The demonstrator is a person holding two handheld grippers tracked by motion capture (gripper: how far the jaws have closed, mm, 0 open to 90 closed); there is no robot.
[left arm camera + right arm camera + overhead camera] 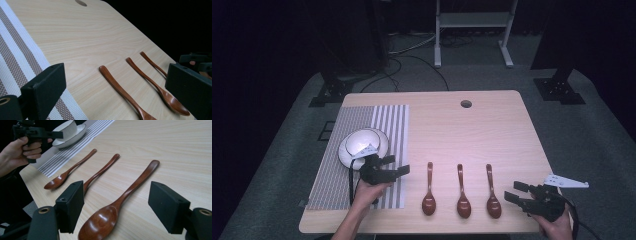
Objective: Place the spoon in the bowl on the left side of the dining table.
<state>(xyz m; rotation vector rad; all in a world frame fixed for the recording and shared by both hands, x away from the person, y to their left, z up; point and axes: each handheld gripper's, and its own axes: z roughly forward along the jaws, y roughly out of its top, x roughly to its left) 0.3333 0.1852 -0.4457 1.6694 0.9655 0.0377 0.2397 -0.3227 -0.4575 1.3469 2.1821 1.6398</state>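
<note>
So the right gripper (pixel 518 192) has its jaws spread wide with nothing between the pads, nothing touched. In the right gripper view the rightmost spoon (pixel 120 202) sits dead ahead of those jaws, its bowl low between them and nearest the camera, its handle running away up the surface (pixel 492 130). So the long axis runs roughly along the line the jaws point, and I'd guess a grab means coming down across the neck or handle with one pad on each side, not along it.

The left gripper (pixel 398 165) is also wide open and empty, hovering over the striped placemat (pixel 362 120), just in front of the white bowl on its saucer (pixel 362 144).

Taking the rightmost spoon as the landmark: the middle spoon (pixel 462 192) lies just beside it to its left, parallel, and the left spoon (pixel 429 191) one more step over, also parallel, all with bowls toward the person. The placemat and bowl are well off to its left. The right gripper is just beside it on the other side, clearly the closer of the two, so I'd say this one's its job.
</note>
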